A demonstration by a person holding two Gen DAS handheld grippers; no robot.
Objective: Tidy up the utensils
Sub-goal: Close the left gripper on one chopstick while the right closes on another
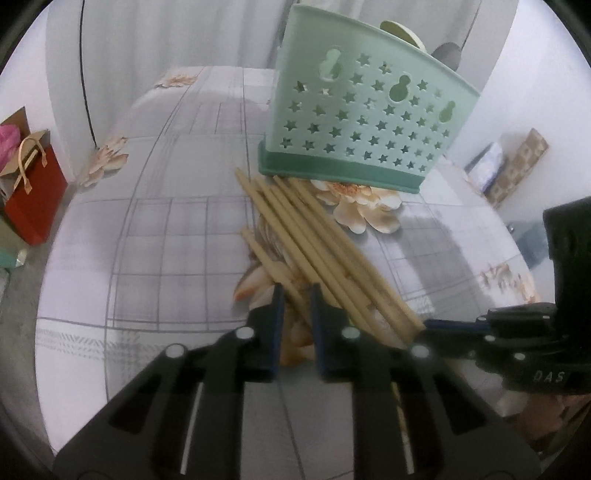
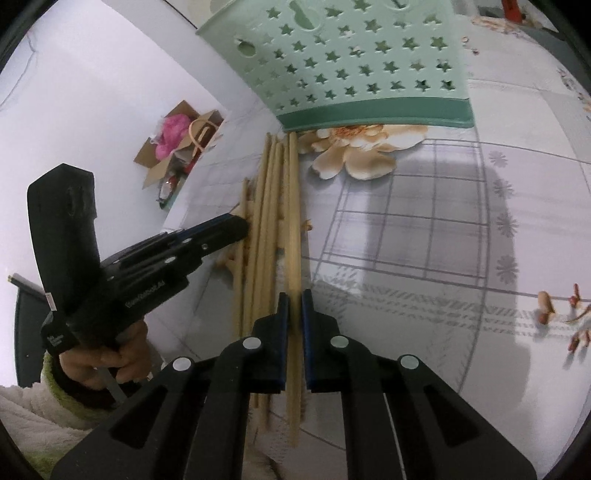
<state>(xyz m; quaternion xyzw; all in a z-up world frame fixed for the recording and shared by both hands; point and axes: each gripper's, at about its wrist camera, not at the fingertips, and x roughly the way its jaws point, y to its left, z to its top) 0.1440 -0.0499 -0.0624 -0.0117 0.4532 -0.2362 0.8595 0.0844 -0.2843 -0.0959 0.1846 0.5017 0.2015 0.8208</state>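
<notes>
Several pale bamboo chopsticks lie in a loose bundle on the flowered tablecloth, just in front of a mint-green utensil holder punched with star holes. My left gripper straddles the shortest, leftmost chopstick; its jaws stand narrowly apart and show a gap beside the stick. In the right wrist view my right gripper is shut on the rightmost chopstick, near its thick end. The holder stands beyond the chopstick tips. The left gripper comes in from the left, held in a hand. The right gripper touches the bundle's near end.
A yellow utensil and a grey one stick out of the holder. A red gift bag and an open cardboard box sit on the floor past the table's left edge. Patterned boxes stand at the right.
</notes>
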